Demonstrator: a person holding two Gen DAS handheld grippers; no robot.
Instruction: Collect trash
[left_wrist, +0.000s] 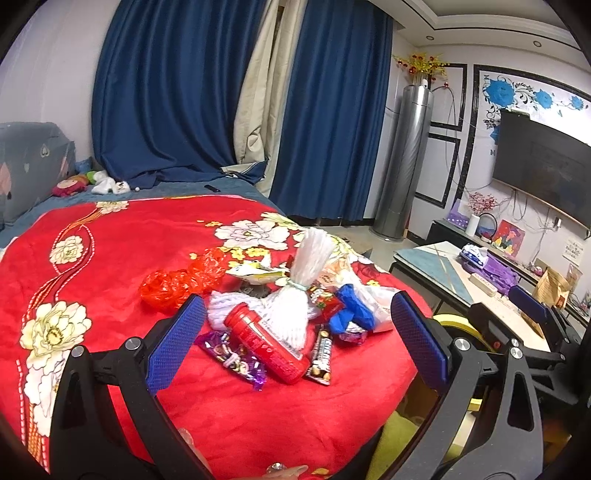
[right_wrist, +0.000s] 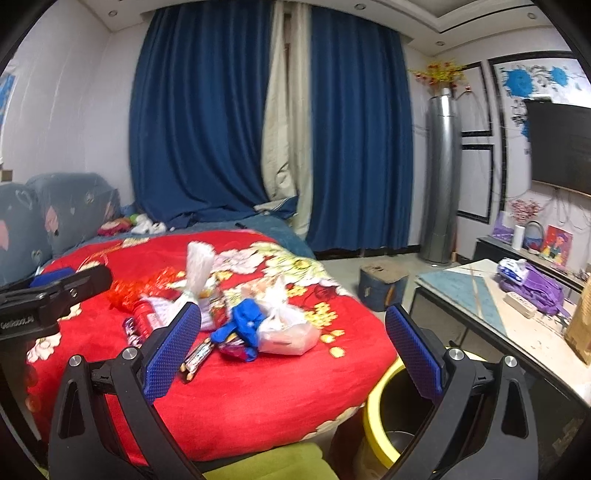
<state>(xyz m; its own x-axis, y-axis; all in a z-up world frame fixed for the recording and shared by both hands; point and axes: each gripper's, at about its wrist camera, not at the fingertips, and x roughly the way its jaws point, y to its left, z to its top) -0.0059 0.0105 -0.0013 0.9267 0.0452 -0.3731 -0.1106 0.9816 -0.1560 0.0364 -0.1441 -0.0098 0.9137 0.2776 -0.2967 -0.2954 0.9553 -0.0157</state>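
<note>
a pile of trash lies near the foot of a bed covered by a red flowered blanket (left_wrist: 110, 266). in the pile: a red tube (left_wrist: 267, 341), a white tied bag (left_wrist: 303, 295), a crumpled red bag (left_wrist: 177, 280), a blue glove (right_wrist: 243, 321) and snack wrappers (left_wrist: 321, 354). the left gripper (left_wrist: 295, 347) hovers over the tube, jaws wide apart, holding nothing. the right gripper (right_wrist: 291, 350) is also spread wide and empty, above a yellow-rimmed bin (right_wrist: 376, 417) beside the bed.

Bare red blanket (left_wrist: 122, 258) lay open left of the trash pile (left_wrist: 288, 314); the yellow bin (right_wrist: 380, 417) stood hemmed between bed and desk (right_wrist: 524, 332).
</note>
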